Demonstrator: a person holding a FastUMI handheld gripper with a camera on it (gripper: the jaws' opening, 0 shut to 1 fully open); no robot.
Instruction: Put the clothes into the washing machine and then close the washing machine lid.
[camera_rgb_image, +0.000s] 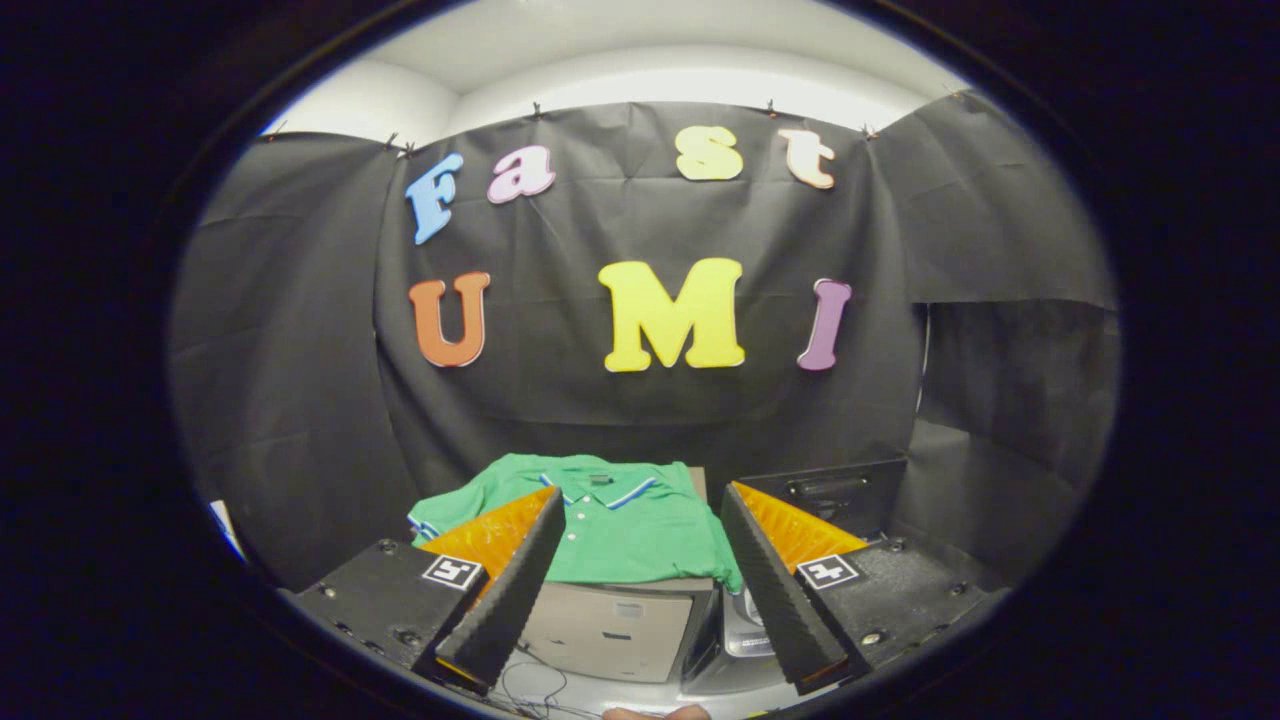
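A black-draped booth wall closes in behind and to either side, leaving open room only straight ahead. A green shirt lies folded on a box, beyond and between the fingers; the dark washer stands just right of it, its lid apparently raised. The gripper hangs spread wide, holding nothing. Likely risks: a pinch on the top layer alone lets the shirt unfold and snag the washer's rim; a low approach knocks the box edge.
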